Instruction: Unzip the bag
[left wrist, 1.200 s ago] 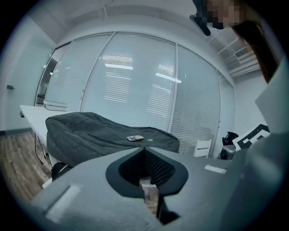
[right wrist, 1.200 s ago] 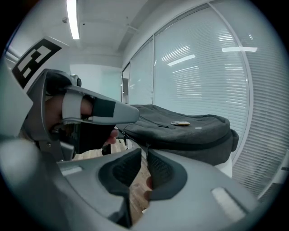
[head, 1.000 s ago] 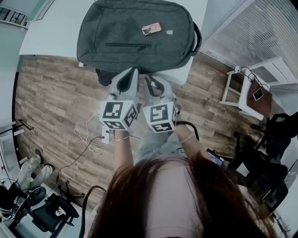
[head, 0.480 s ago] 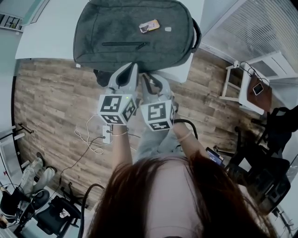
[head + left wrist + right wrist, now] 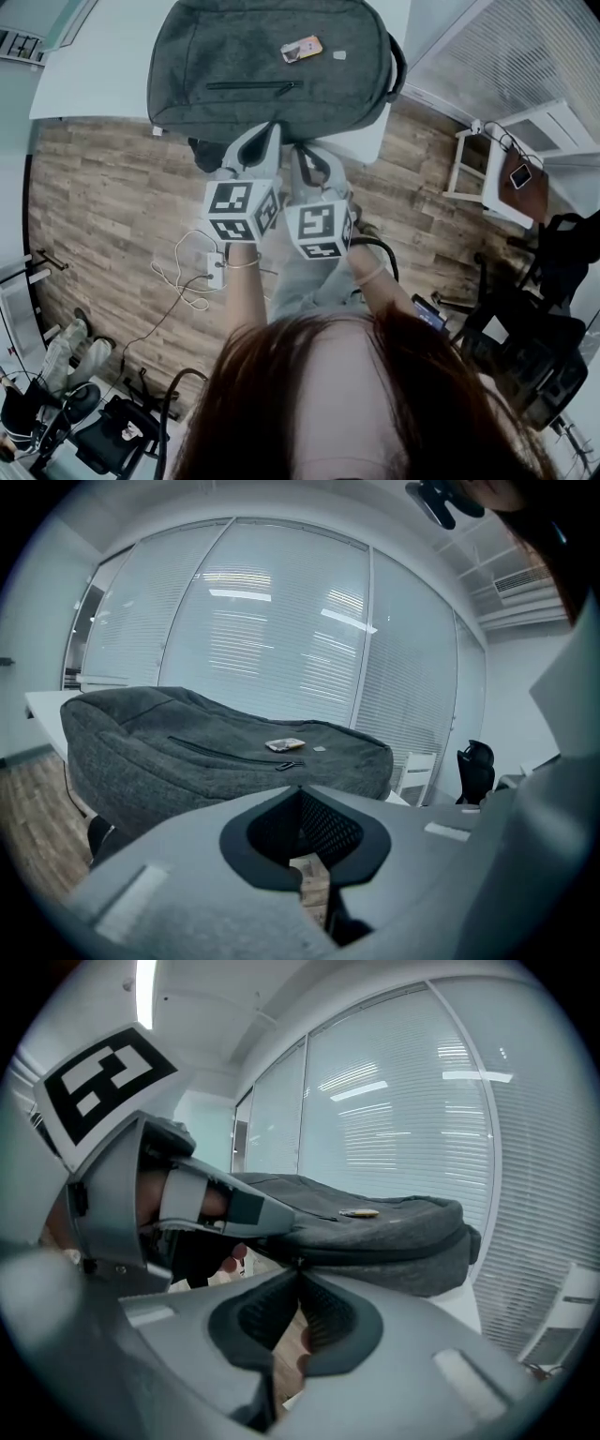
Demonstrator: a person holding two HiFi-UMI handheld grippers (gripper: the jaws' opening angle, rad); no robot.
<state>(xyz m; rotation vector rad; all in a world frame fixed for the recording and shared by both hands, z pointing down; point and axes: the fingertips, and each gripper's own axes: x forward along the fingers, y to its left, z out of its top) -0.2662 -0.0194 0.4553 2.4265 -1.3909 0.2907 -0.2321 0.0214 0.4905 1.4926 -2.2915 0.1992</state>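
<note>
1. Here is the grey fabric backpack (image 5: pixel 272 70), lying flat on the white surface (image 5: pixel 103 75) with its front panel facing up.
2. Across that panel runs the dark front-pocket zip (image 5: pixel 253 86), a thin line that looks closed, with its pull (image 5: pixel 292 84) at the right end in the head view.
3. A small tan card (image 5: pixel 301 48) sits on top of the backpack, beyond the zip.
4. The dark carry handle (image 5: pixel 398 70) curves off the right end of the backpack.
5. Now the left gripper (image 5: pixel 267 136): it is at the near edge of the backpack, pointing slightly downward, with its jaws clenched tip to tip and nothing between them.
6. In the left gripper view the backpack (image 5: pixel 225 752) fills the middle ground ahead of the left gripper (image 5: pixel 300 787).
7. The right gripper (image 5: pixel 302 155) is just beside it, and the 2 marker cubes are almost side by side.
8. Its jaws are also pressed together and empty, with the backpack (image 5: pixel 375 1227) ahead of the right gripper (image 5: pixel 300 1265).
9. Whether either tip touches the fabric cannot be told.
10. Below them, the wood-plank floor (image 5: pixel 103 206) carries a loose white cable (image 5: pixel 192 272).
</note>
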